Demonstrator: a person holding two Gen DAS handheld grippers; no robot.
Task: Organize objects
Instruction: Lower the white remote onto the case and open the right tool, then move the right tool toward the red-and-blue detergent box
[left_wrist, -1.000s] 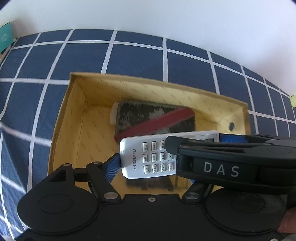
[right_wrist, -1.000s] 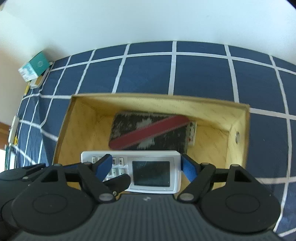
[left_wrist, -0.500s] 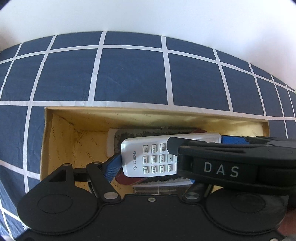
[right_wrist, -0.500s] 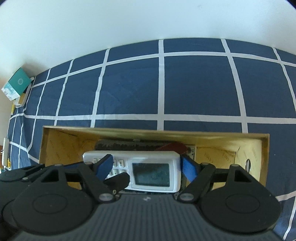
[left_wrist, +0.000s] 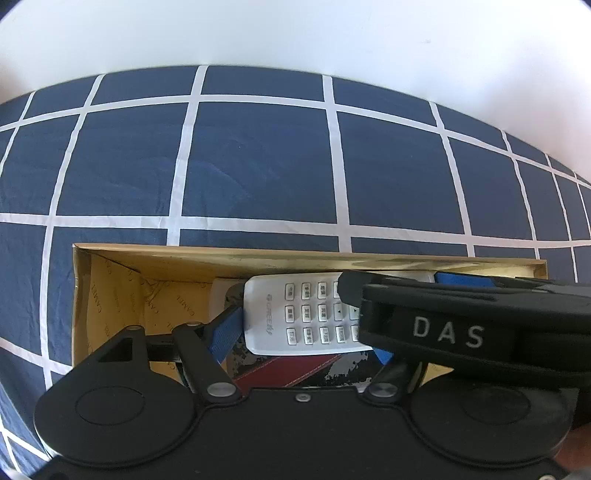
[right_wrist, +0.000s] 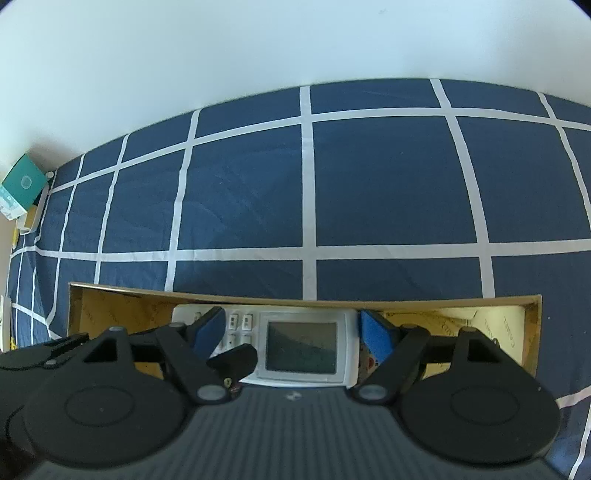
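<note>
A person holds a white plastic remote control with grey buttons and a small screen (left_wrist: 306, 314) down inside an open yellow cardboard box (left_wrist: 88, 295). The box sits on a dark blue bed cover with white lines (left_wrist: 258, 166).

Both tools grip the remote together. The left gripper (left_wrist: 306, 328) has its blue pads clamped on the button end of the remote. The right gripper (right_wrist: 291, 332) has its blue pads clamped on the screen end. Neither one is letting go yet.

Under the remote, on the floor of the box, lies a flat black and grey case with a red stripe (left_wrist: 295, 369). So one thing looks to be put away already. The remote is inside the box walls and just above that case. I cannot tell if it touches the case yet.

I think this step is nearly done. What is left is to set the remote down flat and open both grippers so it stays in the box.

Far from the box, by the edge of the bed, sits a small green and white carton (right_wrist: 22, 186). I cannot tell if it needs to go in the box too.
</note>
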